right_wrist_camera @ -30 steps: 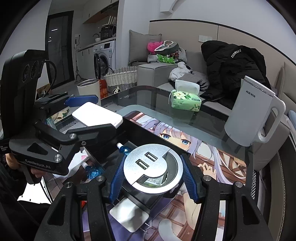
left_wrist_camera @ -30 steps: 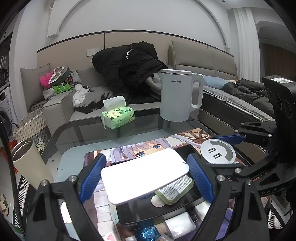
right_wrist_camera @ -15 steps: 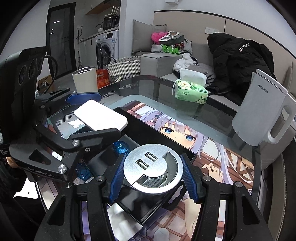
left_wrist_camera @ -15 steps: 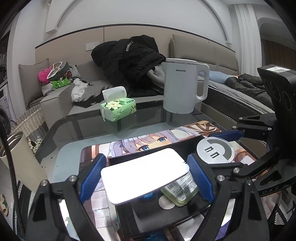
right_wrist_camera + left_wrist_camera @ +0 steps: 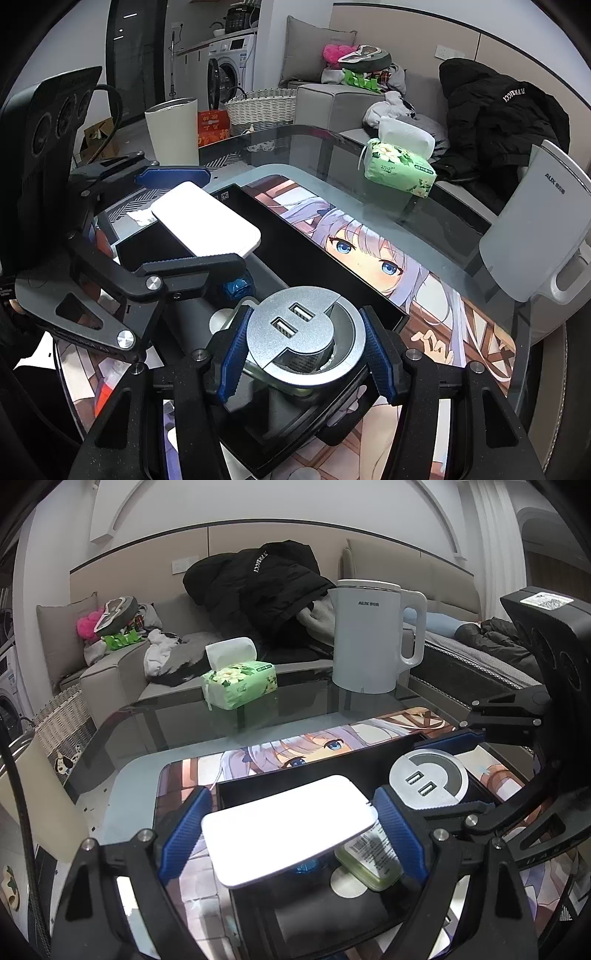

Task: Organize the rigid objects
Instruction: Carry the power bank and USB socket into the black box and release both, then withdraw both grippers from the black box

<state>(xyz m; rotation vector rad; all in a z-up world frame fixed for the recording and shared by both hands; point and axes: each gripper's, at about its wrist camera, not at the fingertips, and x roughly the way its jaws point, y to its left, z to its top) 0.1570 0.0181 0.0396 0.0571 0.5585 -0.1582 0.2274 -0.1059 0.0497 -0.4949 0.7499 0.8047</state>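
Only our left wrist view showed the green bottle (image 5: 371, 856) in the black box (image 5: 332, 915). Our left gripper (image 5: 290, 827) pinched the white slab (image 5: 288, 830) across its width; our right gripper (image 5: 304, 341) clamped the silver USB puck (image 5: 303, 332). Both pointed downward over the box.

One kettle (image 5: 364, 638), one tissue pack (image 5: 240, 683), two grippers.

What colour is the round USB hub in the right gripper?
Silver-grey metal, seen best in the right wrist view: round USB hub in the right gripper.
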